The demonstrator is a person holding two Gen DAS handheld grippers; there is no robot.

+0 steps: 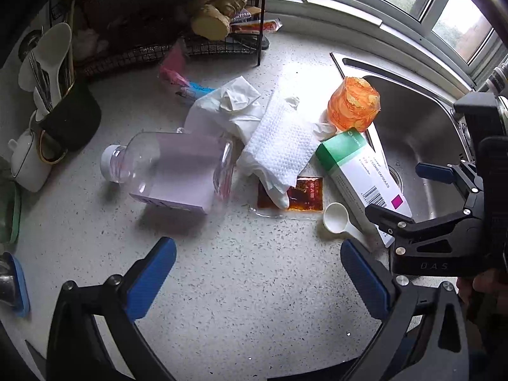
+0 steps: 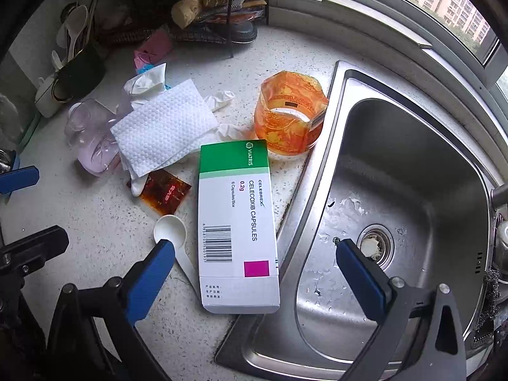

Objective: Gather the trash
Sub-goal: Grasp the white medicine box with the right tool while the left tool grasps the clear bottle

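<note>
Lying flat, green-and-white capsule box (image 2: 236, 222) overhanging sink rim (image 2: 304, 171), both tools (image 1: 258, 265) (image 2: 254, 262) spread apart, empty

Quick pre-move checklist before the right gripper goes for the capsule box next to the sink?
1. Right gripper open: ok, nothing held.
2. Capsule box between its fingers: ok, lying flat in line with the gap.
3. Box free of clutter: not ok, white scoop sits tight against its left edge; touching, cannot tell.
4. Box support: not ok, near end overhangs the sink rim.
5. Left gripper clear: ok, open above bare counter.
6. Trash bin location: cannot tell, none in view.
</note>
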